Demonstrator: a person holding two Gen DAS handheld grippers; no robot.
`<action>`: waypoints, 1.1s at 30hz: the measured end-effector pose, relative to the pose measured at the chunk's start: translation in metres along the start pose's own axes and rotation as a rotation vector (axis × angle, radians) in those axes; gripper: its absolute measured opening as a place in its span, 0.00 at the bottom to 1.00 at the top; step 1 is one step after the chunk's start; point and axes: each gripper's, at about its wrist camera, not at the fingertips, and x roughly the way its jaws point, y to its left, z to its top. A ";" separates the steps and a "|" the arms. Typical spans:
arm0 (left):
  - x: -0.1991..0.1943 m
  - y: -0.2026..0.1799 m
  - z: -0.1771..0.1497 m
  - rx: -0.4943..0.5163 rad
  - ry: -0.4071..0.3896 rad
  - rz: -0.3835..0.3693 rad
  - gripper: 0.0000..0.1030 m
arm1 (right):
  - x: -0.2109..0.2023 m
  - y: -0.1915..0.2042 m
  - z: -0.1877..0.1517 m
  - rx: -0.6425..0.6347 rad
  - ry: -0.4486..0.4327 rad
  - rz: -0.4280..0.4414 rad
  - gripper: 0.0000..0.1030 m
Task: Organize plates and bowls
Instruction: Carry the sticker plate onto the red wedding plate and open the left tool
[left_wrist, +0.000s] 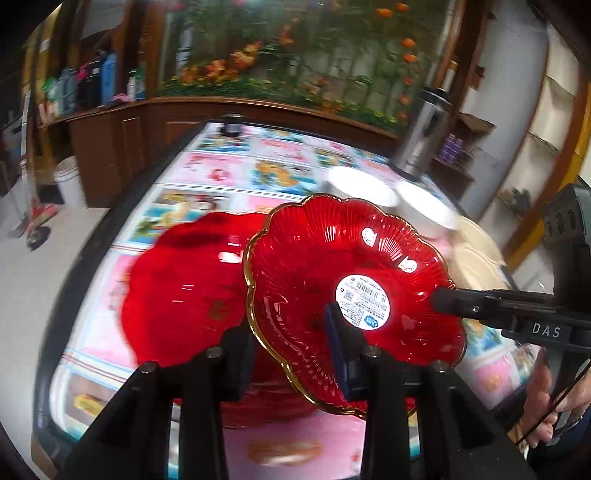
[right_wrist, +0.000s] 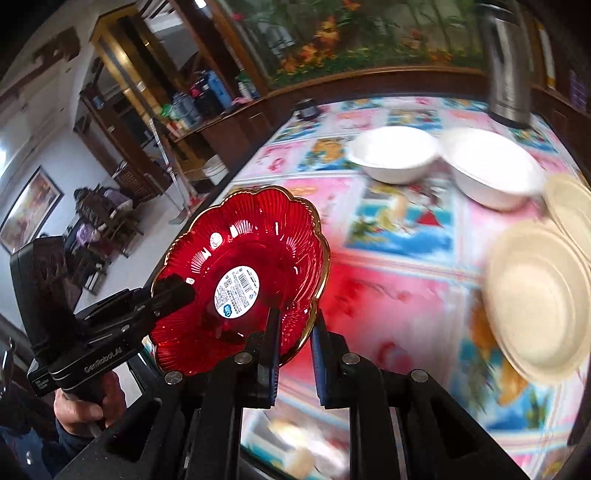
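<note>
Long table (right_wrist: 406, 221) under a bright cartoon-print cloth, filling most of both views; raised above its near end and tilted, a red scalloped glass plate (right_wrist: 258, 236) with a gold rim and a round white label at its centre, held between the two tools; beneath it, lying flat on the cloth and blurred, a second red plate (left_wrist: 177, 288); at the right side of the table, two cream plates (right_wrist: 539, 302), overlapping at their edges; beyond them, two white bowls (right_wrist: 393, 155) upright and just beside each other; at the far right corner, a tall steel flask (right_wrist: 506, 66); right gripper (right_wrist: 295, 317) clamped on one edge of the raised plate, jaws nearly together with the gold rim pinched between them; left gripper (left_wrist: 286, 325) on the opposite edge, jaws standing apart with the rim between them, pads not clearly pressing; a left hand (right_wrist: 85, 402) and a right hand (left_wrist: 543, 406) wrapped around the tool handles at the frame edges.
</note>
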 end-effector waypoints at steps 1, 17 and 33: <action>0.001 0.009 0.001 -0.018 0.003 0.010 0.32 | 0.009 0.005 0.005 -0.009 0.009 0.006 0.16; 0.028 0.073 0.000 -0.155 0.079 0.060 0.43 | 0.099 0.042 0.033 -0.071 0.155 -0.010 0.17; 0.012 0.064 0.005 -0.163 0.050 0.056 0.77 | 0.093 0.041 0.033 -0.050 0.160 0.030 0.42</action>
